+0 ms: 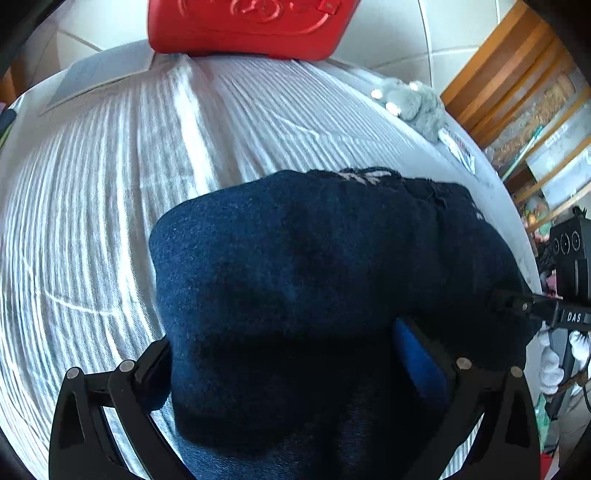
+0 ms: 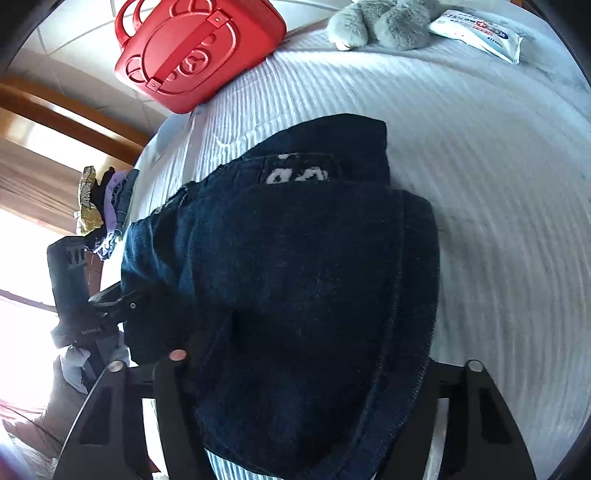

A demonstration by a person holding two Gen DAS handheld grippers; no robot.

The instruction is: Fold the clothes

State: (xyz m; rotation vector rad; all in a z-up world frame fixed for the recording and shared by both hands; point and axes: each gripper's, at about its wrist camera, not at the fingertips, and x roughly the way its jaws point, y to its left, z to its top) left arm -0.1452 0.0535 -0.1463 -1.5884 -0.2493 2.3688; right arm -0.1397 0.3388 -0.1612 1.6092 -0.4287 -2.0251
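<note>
The bed's white ribbed cover carries my folded dark blue denim garment at its middle. A red plastic bear-embossed bag sits beyond it. My left tongs straddle the denim; whether they pinch it, I cannot tell. Same with my right tongs.

I count one dark blue denim garment, one red case embossed with a bear face, one grey plush toy, one white packet, and my two grippers, left and right.
</note>
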